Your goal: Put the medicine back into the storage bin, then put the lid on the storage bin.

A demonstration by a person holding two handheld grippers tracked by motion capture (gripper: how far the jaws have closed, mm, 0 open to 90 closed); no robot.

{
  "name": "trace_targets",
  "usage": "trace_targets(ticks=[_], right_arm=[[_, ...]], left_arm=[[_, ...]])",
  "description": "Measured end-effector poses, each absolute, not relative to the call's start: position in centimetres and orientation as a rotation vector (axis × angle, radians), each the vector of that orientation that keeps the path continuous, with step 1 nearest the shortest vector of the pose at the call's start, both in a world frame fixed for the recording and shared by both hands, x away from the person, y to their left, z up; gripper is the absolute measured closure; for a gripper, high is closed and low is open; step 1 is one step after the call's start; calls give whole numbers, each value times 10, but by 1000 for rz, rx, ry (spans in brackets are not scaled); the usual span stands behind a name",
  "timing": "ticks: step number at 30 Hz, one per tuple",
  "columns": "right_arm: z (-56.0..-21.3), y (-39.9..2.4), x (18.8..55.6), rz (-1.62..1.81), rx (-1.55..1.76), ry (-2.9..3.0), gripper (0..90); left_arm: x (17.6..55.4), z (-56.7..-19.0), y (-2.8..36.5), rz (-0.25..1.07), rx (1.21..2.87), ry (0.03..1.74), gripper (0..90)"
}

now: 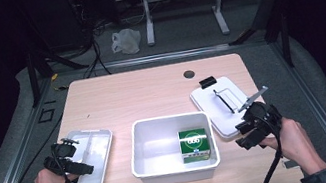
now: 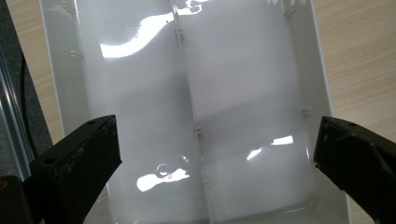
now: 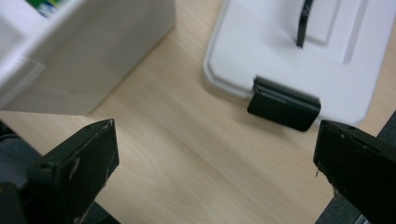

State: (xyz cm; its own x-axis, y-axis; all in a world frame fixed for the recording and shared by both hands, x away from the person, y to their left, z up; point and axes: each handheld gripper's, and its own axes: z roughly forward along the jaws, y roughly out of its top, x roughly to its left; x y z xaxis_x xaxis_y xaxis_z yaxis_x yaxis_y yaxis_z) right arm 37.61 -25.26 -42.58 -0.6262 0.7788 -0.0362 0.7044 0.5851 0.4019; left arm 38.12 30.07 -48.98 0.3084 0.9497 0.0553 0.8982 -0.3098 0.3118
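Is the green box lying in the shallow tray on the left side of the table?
No, in the high view the green box sits inside the deep white bin in the middle, and the left tray holds nothing.

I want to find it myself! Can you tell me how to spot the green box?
Look at the wooden table and find the deep white tub in its middle, between the shallow tray and the flat lid. The green box sits inside, at the tub's right end, the one colourful thing there.

tray (image 1: 92,157) left, bin (image 1: 146,150) middle, lid (image 1: 203,102) right
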Motion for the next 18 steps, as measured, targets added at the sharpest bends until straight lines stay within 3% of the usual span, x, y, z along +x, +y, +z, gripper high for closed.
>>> trace_targets(ticks=[7,15,18], right_arm=[[-464,-276,371,474,1411,2529,0],[-474,-277,376,435,1429,2556,0],[-476,-276,377,425,1423,2571,0]], left_arm=[[387,-492,304,340,2356,1699,16],[394,-498,308,297,2352,1716,56],[400,-501,311,271,2360,1724,160]])
